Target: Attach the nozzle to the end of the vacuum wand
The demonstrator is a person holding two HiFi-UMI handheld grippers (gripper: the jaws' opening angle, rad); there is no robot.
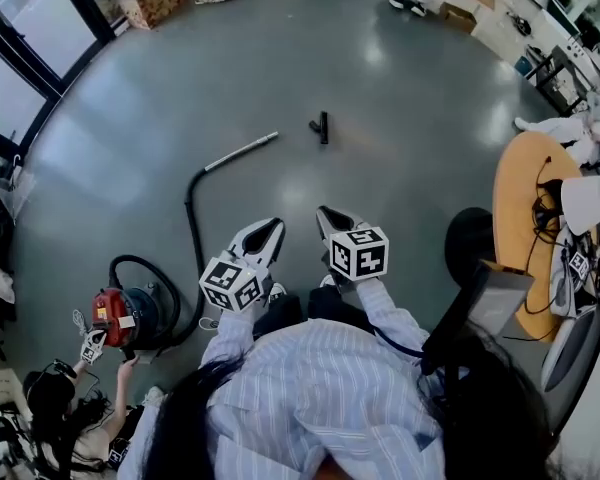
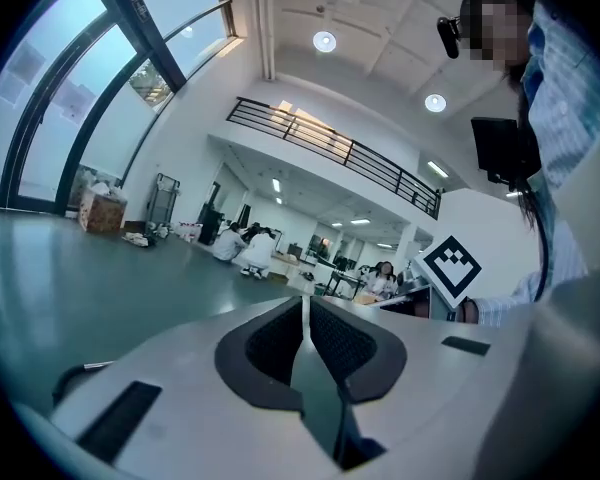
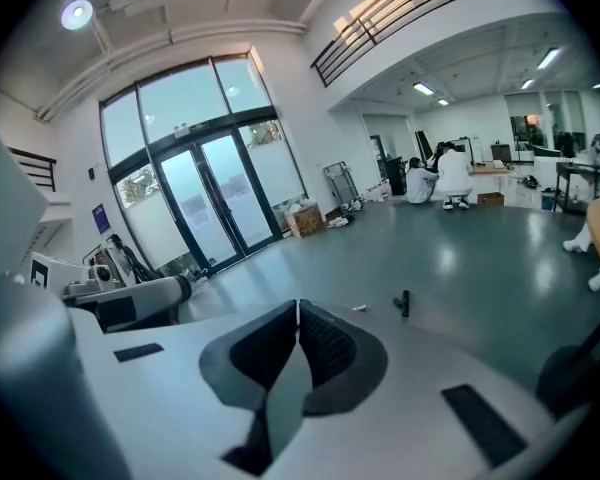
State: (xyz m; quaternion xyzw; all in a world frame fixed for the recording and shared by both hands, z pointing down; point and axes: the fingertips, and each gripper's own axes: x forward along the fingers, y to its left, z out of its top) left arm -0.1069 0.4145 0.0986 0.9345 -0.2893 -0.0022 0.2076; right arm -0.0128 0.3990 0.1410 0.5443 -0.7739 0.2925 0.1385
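Grey glossy floor, big open hall. Glass doors mid left of the right gripper view, with a blue sign on the wall beside them, too small to read. Balcony railing across the upper middle of the left gripper view. Orange round table at right edge, cables on it. Red vacuum lower left on floor. Black hose curves up from it to the wand, which lies flat at centre left. Cardboard box upper left, contents unclear. Left gripper and right gripper low centre, side by side. Both are clenched with pads meeting and nothing between them. Marker cubes show black-and-white squares only. Nozzle small and black, on floor upper centre, just right of the wand tip, apart from it and well above both grippers.
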